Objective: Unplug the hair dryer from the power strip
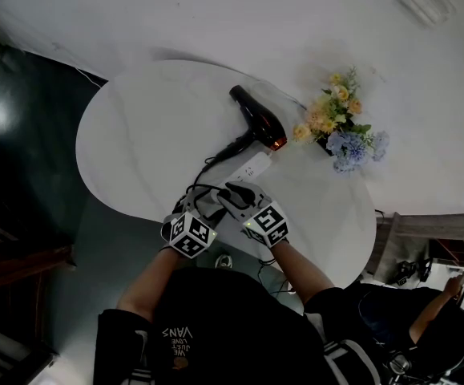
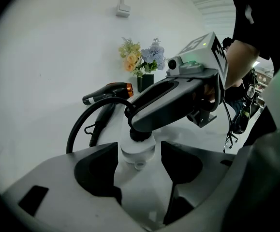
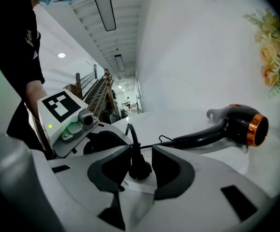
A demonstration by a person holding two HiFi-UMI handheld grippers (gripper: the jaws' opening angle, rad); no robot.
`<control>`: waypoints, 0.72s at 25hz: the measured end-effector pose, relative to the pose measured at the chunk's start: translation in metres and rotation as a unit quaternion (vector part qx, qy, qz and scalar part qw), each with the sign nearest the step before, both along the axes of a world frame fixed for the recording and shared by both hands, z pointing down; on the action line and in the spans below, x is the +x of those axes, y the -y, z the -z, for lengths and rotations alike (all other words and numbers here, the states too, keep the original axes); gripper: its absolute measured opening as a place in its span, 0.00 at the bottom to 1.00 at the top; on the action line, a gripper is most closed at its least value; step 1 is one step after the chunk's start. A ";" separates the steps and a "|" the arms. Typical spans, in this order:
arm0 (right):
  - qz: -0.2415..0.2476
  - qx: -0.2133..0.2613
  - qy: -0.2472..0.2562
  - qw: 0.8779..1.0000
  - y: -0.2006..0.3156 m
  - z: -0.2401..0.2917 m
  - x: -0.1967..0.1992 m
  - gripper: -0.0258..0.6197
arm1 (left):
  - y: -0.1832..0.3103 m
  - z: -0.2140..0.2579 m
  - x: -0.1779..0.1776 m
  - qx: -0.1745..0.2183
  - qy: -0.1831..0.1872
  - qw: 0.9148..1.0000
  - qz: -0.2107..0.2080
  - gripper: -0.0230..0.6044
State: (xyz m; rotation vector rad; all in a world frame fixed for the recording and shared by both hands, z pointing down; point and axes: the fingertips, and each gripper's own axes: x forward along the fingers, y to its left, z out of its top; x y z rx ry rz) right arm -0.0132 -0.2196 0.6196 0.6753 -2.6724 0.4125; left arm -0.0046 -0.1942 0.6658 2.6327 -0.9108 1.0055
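Observation:
A black hair dryer (image 1: 257, 119) lies on the white round table (image 1: 135, 135), and its cord (image 1: 215, 155) runs back to a white power strip (image 1: 254, 167). In the left gripper view the near end of the strip (image 2: 138, 146) sits between the jaws of my left gripper (image 2: 139, 161), which is shut on it. The black plug (image 3: 139, 166) stands upright in the strip. My right gripper (image 3: 140, 158) reaches in from the right, its pads against both sides of the plug. The dryer (image 3: 231, 127) rests beyond it.
A vase of yellow and blue flowers (image 1: 340, 127) stands right of the dryer, near the wall. The table's front edge (image 1: 320, 271) is just below both grippers. Another person (image 1: 424, 311) sits at the lower right by cluttered shelves.

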 end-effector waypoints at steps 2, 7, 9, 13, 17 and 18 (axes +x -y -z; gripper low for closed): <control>0.005 0.001 0.002 1.000 0.001 -0.001 -0.001 0.25 | 0.002 -0.001 0.000 0.005 0.005 1.000 -0.006 0.49; 0.025 0.005 0.005 1.000 -0.001 0.000 -0.004 0.19 | 0.006 -0.001 -0.002 0.007 0.005 1.000 -0.017 0.43; 0.027 0.004 0.009 1.000 0.000 0.001 -0.004 0.18 | 0.006 -0.001 -0.002 0.007 0.004 1.000 -0.020 0.43; 0.029 0.009 0.006 1.000 -0.001 0.001 -0.005 0.18 | 0.005 -0.001 -0.002 0.004 0.002 1.000 -0.024 0.42; 0.017 0.009 0.002 1.000 0.000 0.002 -0.005 0.17 | 0.005 -0.001 -0.003 -0.004 0.000 1.000 -0.023 0.42; 0.014 0.010 0.001 1.000 0.000 0.002 -0.005 0.17 | 0.005 -0.001 -0.003 -0.004 0.001 1.000 -0.023 0.42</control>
